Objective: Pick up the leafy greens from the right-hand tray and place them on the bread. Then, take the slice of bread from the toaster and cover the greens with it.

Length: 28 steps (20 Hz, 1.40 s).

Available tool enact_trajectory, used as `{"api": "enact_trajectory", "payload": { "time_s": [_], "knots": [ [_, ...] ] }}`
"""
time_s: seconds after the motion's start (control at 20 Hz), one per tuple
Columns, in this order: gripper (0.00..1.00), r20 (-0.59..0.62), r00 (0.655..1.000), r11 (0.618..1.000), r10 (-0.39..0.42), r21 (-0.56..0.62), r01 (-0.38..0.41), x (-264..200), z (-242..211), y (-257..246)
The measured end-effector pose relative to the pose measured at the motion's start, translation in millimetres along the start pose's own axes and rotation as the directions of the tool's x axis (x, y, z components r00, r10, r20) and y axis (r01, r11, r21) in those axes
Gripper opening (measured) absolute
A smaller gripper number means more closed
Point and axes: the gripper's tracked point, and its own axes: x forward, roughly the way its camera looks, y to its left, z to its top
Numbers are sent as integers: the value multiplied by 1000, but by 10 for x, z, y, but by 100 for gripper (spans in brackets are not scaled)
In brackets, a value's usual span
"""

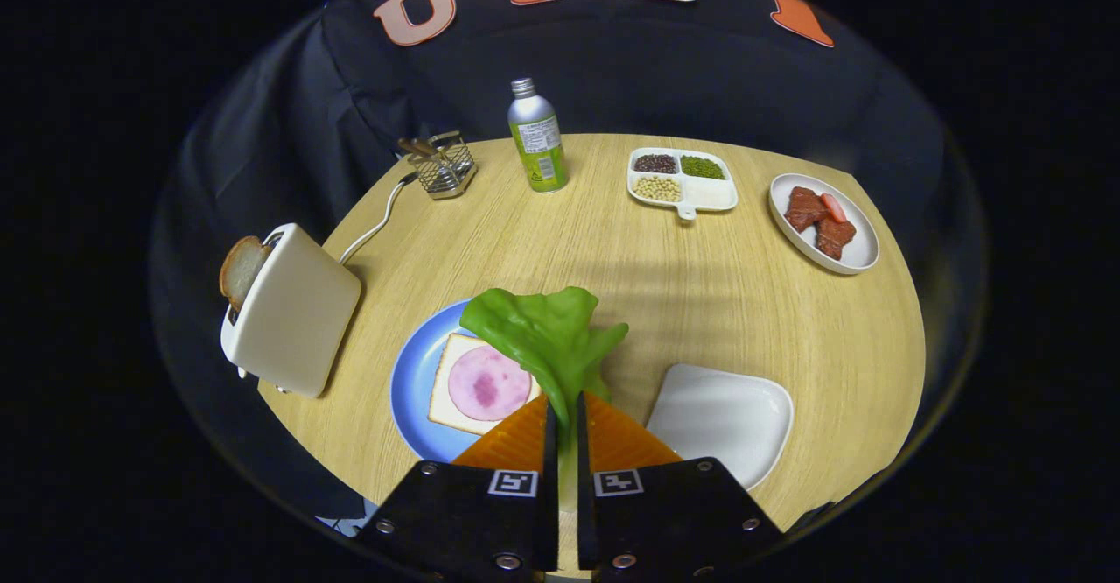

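While we carry the leafy greens (544, 338) toward the bread (479, 384), the first half of the job is nearly done.

We have the gripper (565, 412) pinched tight on the stem of the greens, fingers close together, with the leaf hanging over the near edge of the blue plate (409, 382), where the bread lies topped with a pink slice. The white tray (722, 412) on the right sits bare. Left to do, we judge: lay the greens down, then fetch the toast slice (241, 270) poking out of the toaster (293, 312).
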Motion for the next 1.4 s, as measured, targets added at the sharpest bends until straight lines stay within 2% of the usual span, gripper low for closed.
{"api": "enact_trajectory", "payload": {
  "time_s": [0.35,0.6,0.8,0.9,1.0,1.35,1.4],
  "knots": [
    [9,-38,999,999,4,-47,-6,277,-32,340],
    [9,-65,997,999,-33,-41,30,503,-74,398],
    [13,-85,996,997,-16,-81,9,604,-154,609],
    [19,-93,995,995,-20,-96,11,640,-167,659],
    [28,-91,996,994,-25,-108,15,639,-163,701],
    [77,-59,995,987,-87,-140,78,588,-48,685],
    [80,-49,995,987,-86,-139,78,538,-1,706]
  ]
}}
